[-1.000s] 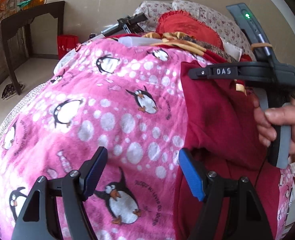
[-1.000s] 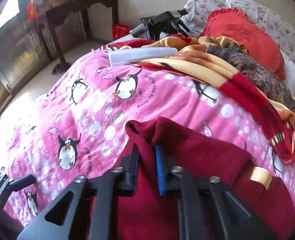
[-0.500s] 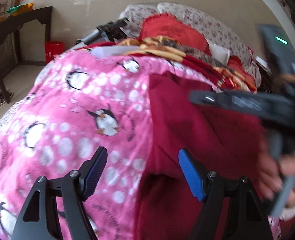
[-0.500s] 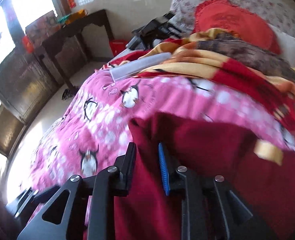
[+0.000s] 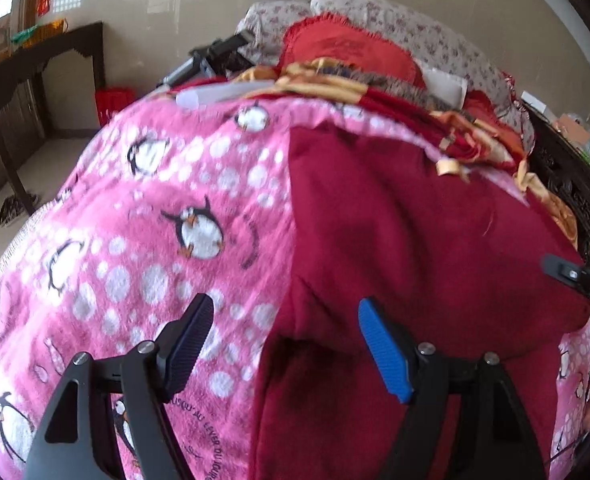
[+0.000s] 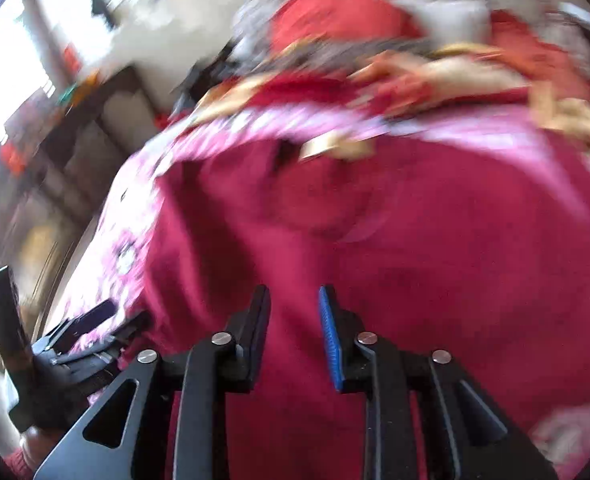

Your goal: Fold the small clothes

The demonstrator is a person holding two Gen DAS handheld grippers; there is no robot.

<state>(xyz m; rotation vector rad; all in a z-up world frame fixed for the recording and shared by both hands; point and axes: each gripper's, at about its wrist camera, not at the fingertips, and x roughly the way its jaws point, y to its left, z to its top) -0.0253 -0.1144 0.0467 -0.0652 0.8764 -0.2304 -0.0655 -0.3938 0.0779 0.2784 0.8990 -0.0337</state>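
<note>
A dark red garment lies spread on a pink penguin blanket. My left gripper is open and empty, low over the garment's left edge, one finger over the blanket, the other over the red cloth. My right gripper hovers over the garment with its jaws a little apart and nothing between them; that view is blurred. The right gripper's tip shows at the right edge of the left wrist view. The left gripper shows at the lower left of the right wrist view.
Red and yellow bedding, a red cushion and floral pillows are piled at the far end of the bed. A dark wooden table and a red bin stand on the floor at the left.
My right gripper has let go of the garment, opened slightly and swung to the right and back. The garment now lies flatter. My left gripper has shifted right over the garment's edge.
</note>
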